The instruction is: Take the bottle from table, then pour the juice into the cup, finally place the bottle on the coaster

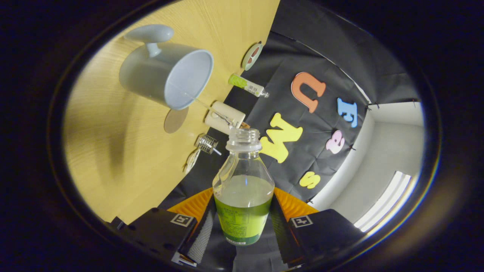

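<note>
Between the fingers (206, 230), gripper (244, 226) clamped on uncapped bottle (244, 189), camera rolled hard. Cup (170, 73) lies beyond the bottle mouth, on wooden table (113, 151). Pour step appears underway; no stream clearly seen. Next: mouth over cup rim, tilt further.

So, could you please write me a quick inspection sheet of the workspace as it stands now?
Surface: wooden table, seen tilted.
Job's things: open bottle, part full, tipped toward the pale blue cup; round coaster beyond the cup near the table edge.
Clutter: small green bottle, white cylinder, small glass item along the table edge.
Grippers: claw shut on the bottle, fingers pressing its sides.
Cables: nothing seen.
Surroundings: black cloth wall, white wall.
</note>
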Demonstrator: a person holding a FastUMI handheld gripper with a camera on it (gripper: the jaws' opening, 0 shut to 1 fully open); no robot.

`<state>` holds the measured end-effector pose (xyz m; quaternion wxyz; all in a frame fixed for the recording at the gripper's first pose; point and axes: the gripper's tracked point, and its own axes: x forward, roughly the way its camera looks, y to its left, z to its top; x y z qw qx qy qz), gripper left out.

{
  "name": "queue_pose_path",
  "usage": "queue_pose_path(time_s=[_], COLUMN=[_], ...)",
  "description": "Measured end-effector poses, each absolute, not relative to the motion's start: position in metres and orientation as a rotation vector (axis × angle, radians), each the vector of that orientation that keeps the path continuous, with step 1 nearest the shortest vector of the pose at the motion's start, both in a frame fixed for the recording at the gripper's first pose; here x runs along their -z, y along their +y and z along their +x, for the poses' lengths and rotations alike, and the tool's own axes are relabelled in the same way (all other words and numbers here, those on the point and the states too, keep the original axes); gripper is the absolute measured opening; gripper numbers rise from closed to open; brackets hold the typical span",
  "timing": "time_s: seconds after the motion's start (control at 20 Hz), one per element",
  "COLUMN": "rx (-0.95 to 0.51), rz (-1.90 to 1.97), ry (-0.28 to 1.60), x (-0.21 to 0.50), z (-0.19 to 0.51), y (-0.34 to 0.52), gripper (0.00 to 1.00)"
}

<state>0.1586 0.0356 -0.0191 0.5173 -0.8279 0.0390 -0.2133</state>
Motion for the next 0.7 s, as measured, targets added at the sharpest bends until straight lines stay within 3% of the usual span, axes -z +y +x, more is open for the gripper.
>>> queue_pose_path(time_s=[0.7], rx=[0.572], rz=[-2.11], ry=[0.063], x=[0.007], z=[0.16], y=[0.051], gripper=[0.79])
